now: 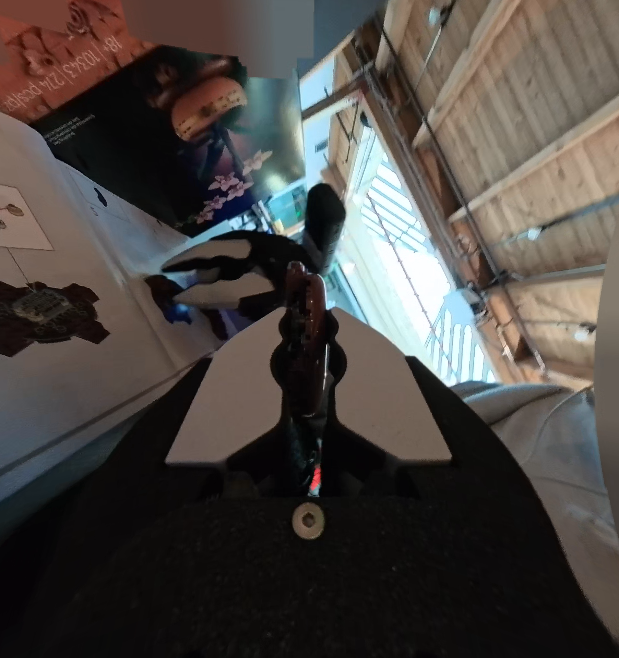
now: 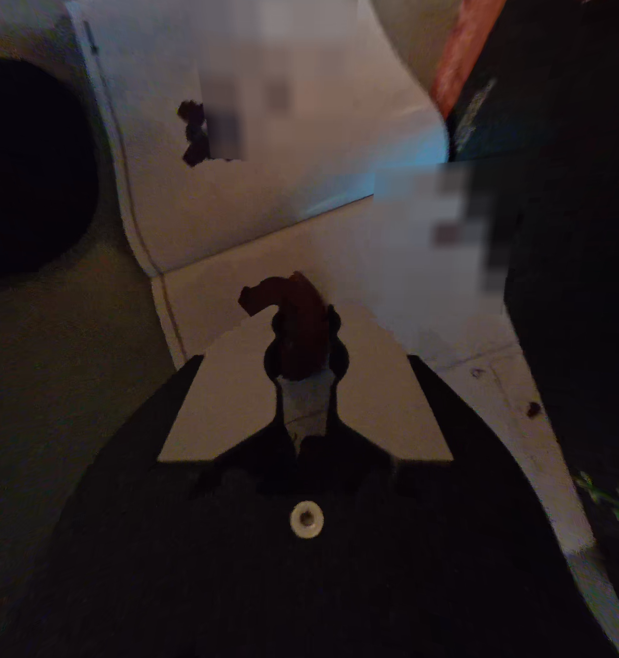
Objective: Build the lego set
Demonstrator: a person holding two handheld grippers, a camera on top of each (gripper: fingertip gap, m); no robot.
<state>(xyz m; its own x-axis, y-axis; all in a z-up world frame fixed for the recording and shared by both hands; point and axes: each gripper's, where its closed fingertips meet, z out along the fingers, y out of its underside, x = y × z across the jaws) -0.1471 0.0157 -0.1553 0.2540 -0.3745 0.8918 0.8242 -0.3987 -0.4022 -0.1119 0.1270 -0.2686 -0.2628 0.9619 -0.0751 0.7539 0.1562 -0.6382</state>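
My left hand-held gripper (image 1: 306,317) clamps a dark brown brick assembly (image 1: 306,320) beside the open instruction booklet (image 1: 51,356); my right hand-held gripper (image 2: 302,320) pinches a hooked brown piece (image 2: 293,313) over that booklet

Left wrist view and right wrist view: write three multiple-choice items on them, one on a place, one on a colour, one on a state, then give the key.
1. In the left wrist view, where does the right gripper show?
A. left of and beyond the left gripper's fingers
B. far right, by the wooden wall
C. below the screw

2. What colour is the piece between the left gripper's fingers?
A. yellow
B. dark reddish brown
C. white

3. In the right wrist view, how does the right gripper stand?
A. fingers wide apart, nothing between
B. fingers closed on a brown piece
C. out of view

Key: 1 A, it shows over the open booklet; 2 B, its glossy brown side catches light; 3 B, the piece fills the narrow gap and sticks out past the tips.
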